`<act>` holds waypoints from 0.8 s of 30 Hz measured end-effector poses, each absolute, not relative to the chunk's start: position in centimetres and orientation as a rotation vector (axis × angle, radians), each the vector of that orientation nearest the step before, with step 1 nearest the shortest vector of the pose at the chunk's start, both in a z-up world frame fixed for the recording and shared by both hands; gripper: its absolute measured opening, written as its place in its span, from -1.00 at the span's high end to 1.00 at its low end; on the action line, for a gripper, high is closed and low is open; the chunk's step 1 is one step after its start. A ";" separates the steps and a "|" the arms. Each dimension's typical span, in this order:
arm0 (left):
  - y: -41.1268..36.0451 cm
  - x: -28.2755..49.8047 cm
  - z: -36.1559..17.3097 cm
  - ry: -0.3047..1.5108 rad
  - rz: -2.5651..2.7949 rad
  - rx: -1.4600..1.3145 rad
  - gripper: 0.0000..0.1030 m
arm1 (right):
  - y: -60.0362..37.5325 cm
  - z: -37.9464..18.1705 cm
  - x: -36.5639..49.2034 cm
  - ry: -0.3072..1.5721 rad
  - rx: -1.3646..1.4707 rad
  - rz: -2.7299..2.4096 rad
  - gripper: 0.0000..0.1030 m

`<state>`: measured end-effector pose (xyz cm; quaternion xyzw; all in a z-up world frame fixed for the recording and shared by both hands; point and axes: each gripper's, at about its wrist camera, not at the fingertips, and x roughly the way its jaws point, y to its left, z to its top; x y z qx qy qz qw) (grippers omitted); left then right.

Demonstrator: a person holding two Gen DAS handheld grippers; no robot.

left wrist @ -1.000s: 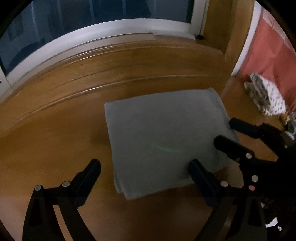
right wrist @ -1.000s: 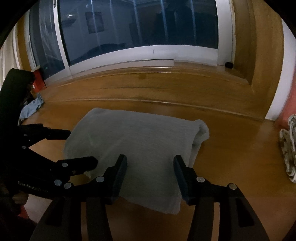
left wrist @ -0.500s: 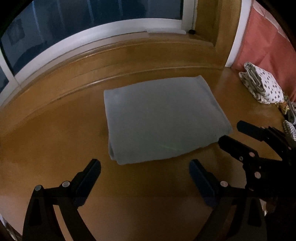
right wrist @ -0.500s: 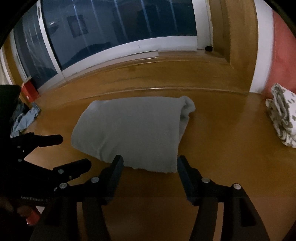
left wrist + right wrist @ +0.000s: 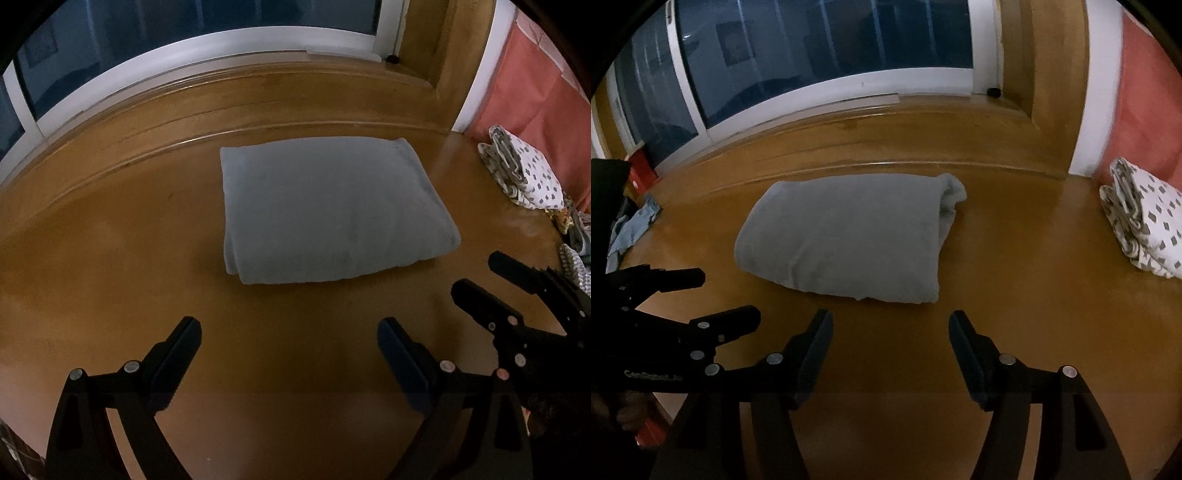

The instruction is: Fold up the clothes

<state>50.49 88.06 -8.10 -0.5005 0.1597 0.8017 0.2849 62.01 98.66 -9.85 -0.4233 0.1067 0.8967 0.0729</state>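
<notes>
A pale grey garment [image 5: 325, 214] lies folded into a thick rectangle on the brown wooden floor [image 5: 110, 236], in the middle of both views [image 5: 846, 236]. My left gripper [image 5: 290, 326] hovers a little short of its near edge, jaws wide apart, nothing between them. My right gripper [image 5: 890, 319] also stands just short of the fold, its jaws opening, empty. Each gripper shows in the other's view: the right one [image 5: 484, 280] at the right edge, the left one [image 5: 727, 295] at the left edge.
A folded white cloth with grey spots [image 5: 1145, 221] lies at the right by a red hanging [image 5: 535, 85]. More patterned clothes [image 5: 572, 236] sit near it. A crumpled blue garment [image 5: 631, 229] and a red box [image 5: 641, 171] lie at the left. A dark window [image 5: 812, 55] is behind.
Both grippers have drawn back from the folded grey garment, which now lies free ahead of them. The right gripper's jaws have spread wider.
</notes>
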 end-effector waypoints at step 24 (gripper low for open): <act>87.5 51.6 -8.1 0.437 2.123 -1.333 -0.89 | 98.1 -9.8 62.7 0.311 -1.268 2.689 -0.26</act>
